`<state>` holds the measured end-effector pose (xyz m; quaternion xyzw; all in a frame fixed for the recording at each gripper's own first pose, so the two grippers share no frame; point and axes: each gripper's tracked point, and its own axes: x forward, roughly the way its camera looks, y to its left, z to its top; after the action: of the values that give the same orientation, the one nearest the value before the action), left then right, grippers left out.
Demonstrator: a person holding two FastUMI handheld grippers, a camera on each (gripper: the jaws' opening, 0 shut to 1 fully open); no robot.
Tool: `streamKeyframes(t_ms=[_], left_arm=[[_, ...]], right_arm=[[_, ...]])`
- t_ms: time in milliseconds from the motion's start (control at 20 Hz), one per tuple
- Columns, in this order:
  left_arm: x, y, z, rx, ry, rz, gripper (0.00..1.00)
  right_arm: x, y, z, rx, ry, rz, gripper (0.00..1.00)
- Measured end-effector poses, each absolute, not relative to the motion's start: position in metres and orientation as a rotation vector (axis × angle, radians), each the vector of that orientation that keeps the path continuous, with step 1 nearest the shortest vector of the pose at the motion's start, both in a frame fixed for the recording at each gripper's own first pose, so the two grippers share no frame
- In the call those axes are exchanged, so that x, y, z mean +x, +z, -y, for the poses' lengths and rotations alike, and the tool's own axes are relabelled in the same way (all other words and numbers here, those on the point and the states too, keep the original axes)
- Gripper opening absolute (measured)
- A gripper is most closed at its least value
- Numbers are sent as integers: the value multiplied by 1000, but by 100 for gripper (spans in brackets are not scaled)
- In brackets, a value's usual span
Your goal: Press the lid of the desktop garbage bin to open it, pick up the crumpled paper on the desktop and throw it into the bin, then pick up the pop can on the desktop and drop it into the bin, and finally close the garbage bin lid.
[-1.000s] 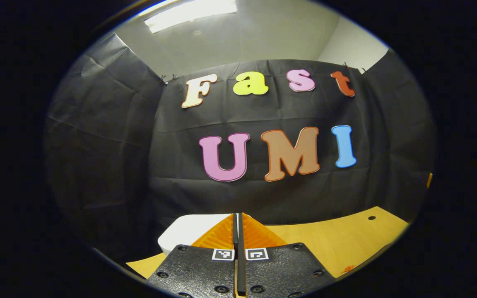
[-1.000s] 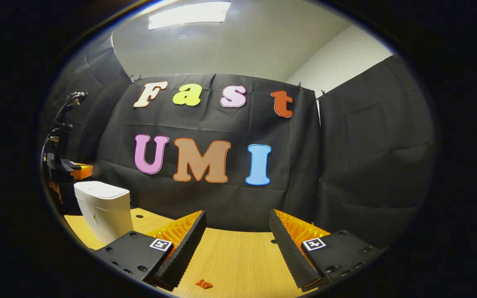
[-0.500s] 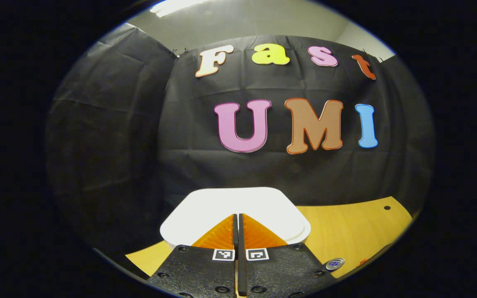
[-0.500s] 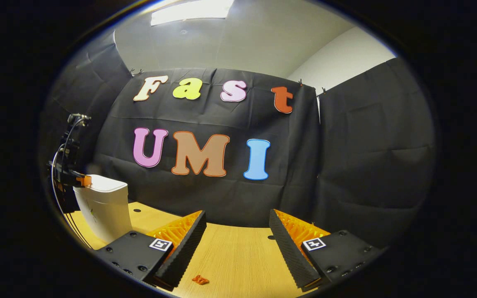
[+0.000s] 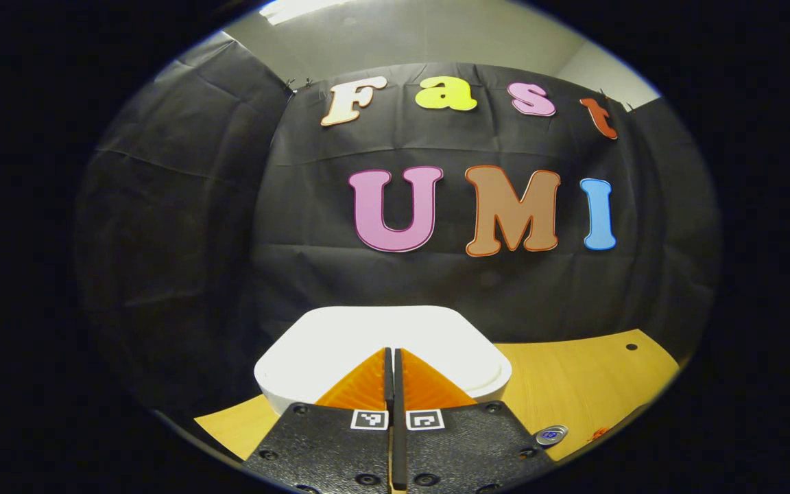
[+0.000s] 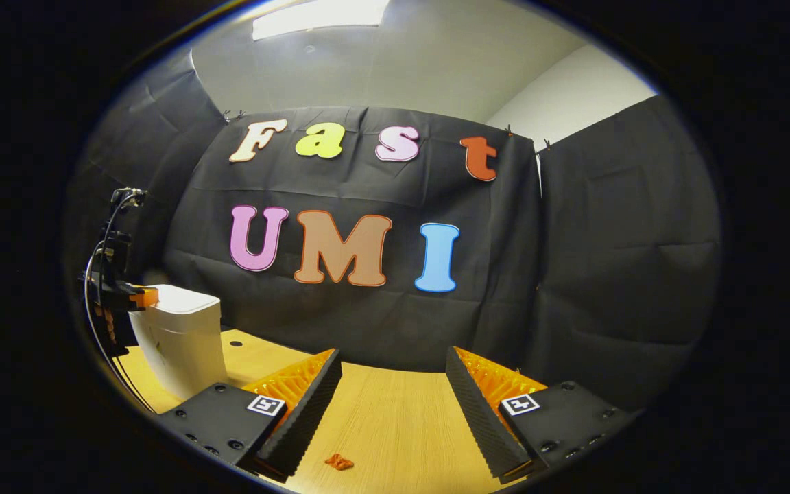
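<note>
The white desktop bin (image 5: 340,343) sits just ahead of my left gripper (image 5: 389,350), whose fingers are pressed together with their tips over the near part of the closed lid. The silver top of the pop can (image 5: 551,435) peeks out low on the right. In the right gripper view the bin (image 6: 179,339) stands at the far left of the table, and the left gripper (image 6: 141,297) touches the lid's top edge. My right gripper (image 6: 391,353) hovers over the wooden table with its fingers wide apart and nothing between them.
The wooden table (image 6: 395,418) runs back to the black cloth wall. A small orange scrap (image 6: 339,462) lies on it just below the right gripper. Cables hang behind the left gripper at the far left.
The left gripper has come down and forward, so its shut tips now lie on the bin lid. The right gripper has barely shifted and stays open.
</note>
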<state>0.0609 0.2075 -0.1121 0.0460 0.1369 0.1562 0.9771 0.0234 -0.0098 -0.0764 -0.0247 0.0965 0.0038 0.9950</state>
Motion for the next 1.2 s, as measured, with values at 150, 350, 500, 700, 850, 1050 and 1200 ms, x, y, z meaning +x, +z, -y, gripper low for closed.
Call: streamKeyframes(t_ms=[150,350,500,700,850,1050,1200], left_arm=[[66,-106,-206,175,307,-299,0],[68,-75,-204,174,316,-248,0],[69,-42,-190,134,298,-167,6],[57,-22,-156,87,208,-118,34],[39,-17,-130,87,158,-106,72],[14,-17,-97,83,99,-95,91],[-3,-18,-71,42,58,-76,89]], right_arm=[[27,-68,1,-5,56,-181,98],[31,-64,5,7,54,-175,98],[33,-62,9,-9,46,-163,98],[39,-61,12,-10,45,-158,98],[46,-64,10,-4,54,-159,98],[63,-76,-1,3,88,-188,98],[77,-105,-12,16,126,-264,98]])
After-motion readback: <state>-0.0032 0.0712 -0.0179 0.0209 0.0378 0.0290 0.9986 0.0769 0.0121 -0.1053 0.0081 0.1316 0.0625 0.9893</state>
